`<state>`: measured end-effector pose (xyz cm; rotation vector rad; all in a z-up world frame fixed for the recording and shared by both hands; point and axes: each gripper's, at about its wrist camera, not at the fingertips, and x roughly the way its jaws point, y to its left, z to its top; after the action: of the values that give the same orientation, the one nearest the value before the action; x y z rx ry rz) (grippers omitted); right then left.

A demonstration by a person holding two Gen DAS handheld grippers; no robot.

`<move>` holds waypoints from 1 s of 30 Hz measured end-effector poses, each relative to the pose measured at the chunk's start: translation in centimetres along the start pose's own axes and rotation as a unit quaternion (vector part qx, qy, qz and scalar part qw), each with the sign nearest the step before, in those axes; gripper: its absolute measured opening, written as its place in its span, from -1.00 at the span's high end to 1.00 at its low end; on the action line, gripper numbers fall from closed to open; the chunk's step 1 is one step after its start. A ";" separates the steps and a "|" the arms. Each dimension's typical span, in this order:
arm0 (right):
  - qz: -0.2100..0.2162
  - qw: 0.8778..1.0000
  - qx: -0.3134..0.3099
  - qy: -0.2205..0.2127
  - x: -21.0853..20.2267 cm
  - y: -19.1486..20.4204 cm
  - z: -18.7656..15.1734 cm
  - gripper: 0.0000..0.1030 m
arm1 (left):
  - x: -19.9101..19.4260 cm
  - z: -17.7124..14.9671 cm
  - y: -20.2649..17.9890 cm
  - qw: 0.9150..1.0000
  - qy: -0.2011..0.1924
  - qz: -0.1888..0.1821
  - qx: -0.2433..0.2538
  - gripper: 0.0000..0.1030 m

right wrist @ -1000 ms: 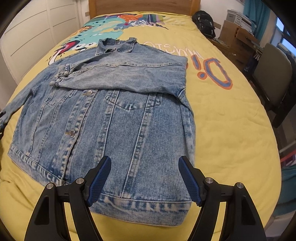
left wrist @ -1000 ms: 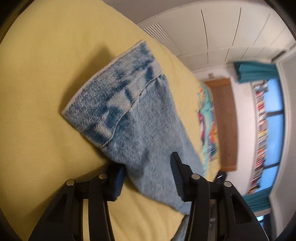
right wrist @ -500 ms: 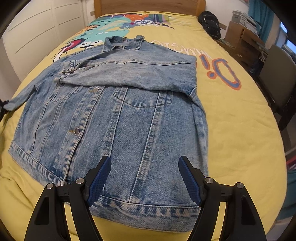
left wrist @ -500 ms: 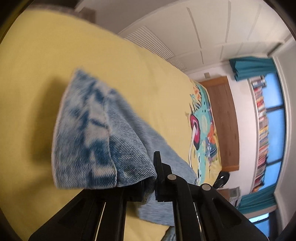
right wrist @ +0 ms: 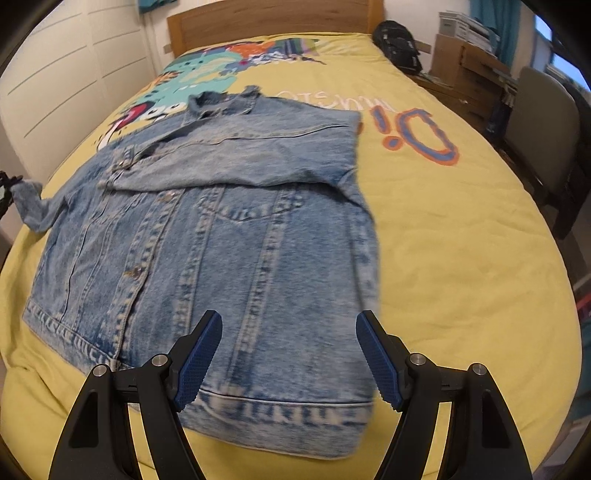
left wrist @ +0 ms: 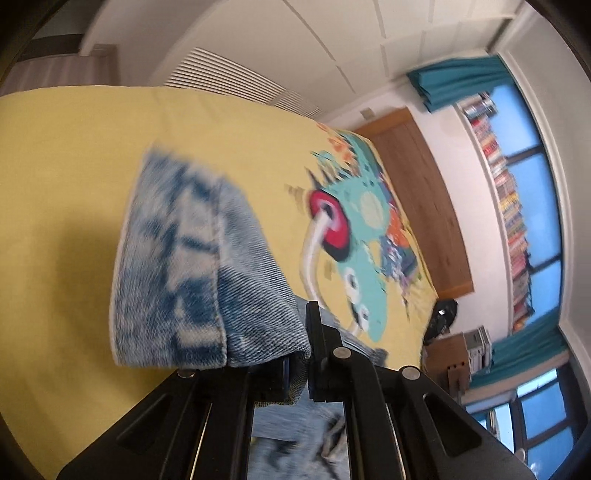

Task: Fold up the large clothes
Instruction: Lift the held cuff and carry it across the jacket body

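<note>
A light blue denim jacket (right wrist: 221, 229) lies front up on the yellow bedspread (right wrist: 461, 240). One sleeve is folded across its chest. The other sleeve (right wrist: 31, 205) sticks out at the far left and is lifted off the bed. My left gripper (left wrist: 299, 365) is shut on that sleeve's cuff (left wrist: 173, 266), which stands up in front of the camera. My right gripper (right wrist: 290, 358) is open and empty, above the jacket's bottom hem near the bed's front edge.
A wooden headboard (right wrist: 273, 18) is at the far end of the bed. White wardrobe doors (right wrist: 66, 74) run along the left side. A black bag (right wrist: 397, 42), boxes and a grey chair (right wrist: 539, 122) stand to the right.
My left gripper closed on the sleeve cuff and lifted it off the bed. My right gripper stayed open and drew back slightly.
</note>
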<state>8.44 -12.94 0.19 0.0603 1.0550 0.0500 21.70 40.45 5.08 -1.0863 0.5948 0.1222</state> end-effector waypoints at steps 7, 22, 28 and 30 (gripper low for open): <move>-0.009 1.000 0.023 -0.012 -1.1 -3.1 -0.3 -0.49 | 4.6 -3.2 -7.7 0.997 0.042 -0.043 0.043 0.92; -0.019 0.998 0.063 -0.013 -1.4 -7.6 -1.2 -0.49 | 10.9 -14.3 -21.1 0.969 0.152 -0.107 0.163 0.92; -0.029 0.996 0.081 -0.009 -1.1 -9.4 -1.6 -0.49 | 12.6 -20.1 -24.7 0.948 0.202 -0.103 0.223 0.92; -0.031 0.996 0.086 -0.009 -1.0 -9.9 -1.7 -0.49 | 13.0 -21.9 -25.4 0.942 0.215 -0.102 0.237 0.92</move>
<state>6.60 -22.83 -0.52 0.1849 1.0408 -0.0974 33.56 7.10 11.49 -0.6952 0.8454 -0.4335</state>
